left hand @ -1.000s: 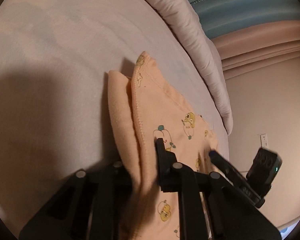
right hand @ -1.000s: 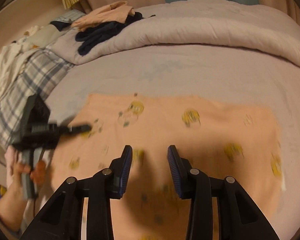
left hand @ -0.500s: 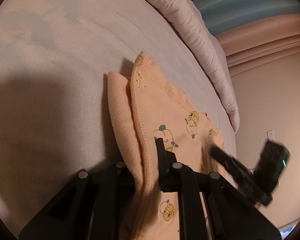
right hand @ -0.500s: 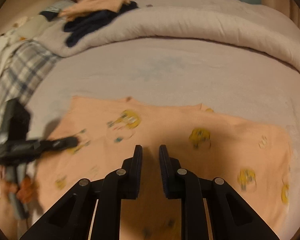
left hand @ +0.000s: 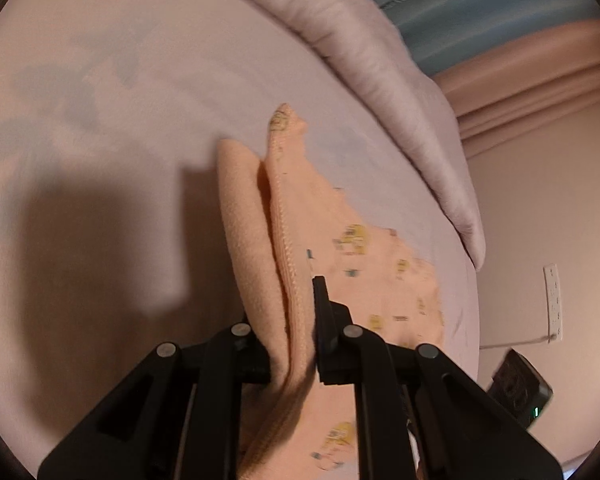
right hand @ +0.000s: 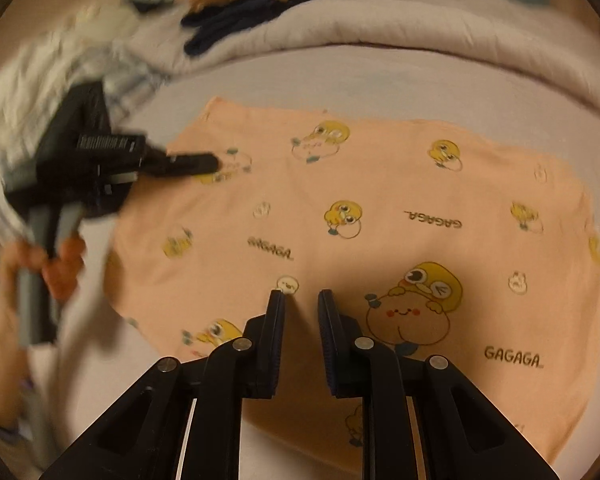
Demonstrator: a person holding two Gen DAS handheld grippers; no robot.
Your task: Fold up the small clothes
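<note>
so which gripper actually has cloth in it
The left gripper: it is shut on the folded edge of the peach cloth. The right gripper holds nothing, fingers apart.

At lower centre the left tool pinches a doubled edge of the peach garment, lifted off the bed; duvet upper right.

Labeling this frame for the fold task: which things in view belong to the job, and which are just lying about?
In the job:
peach printed garment
left gripper, clamped on its edge
right gripper, over the cloth, holding nothing

Lying about:
grey duvet
dark clothes
plaid cloth, blurred
wall outlet
</note>
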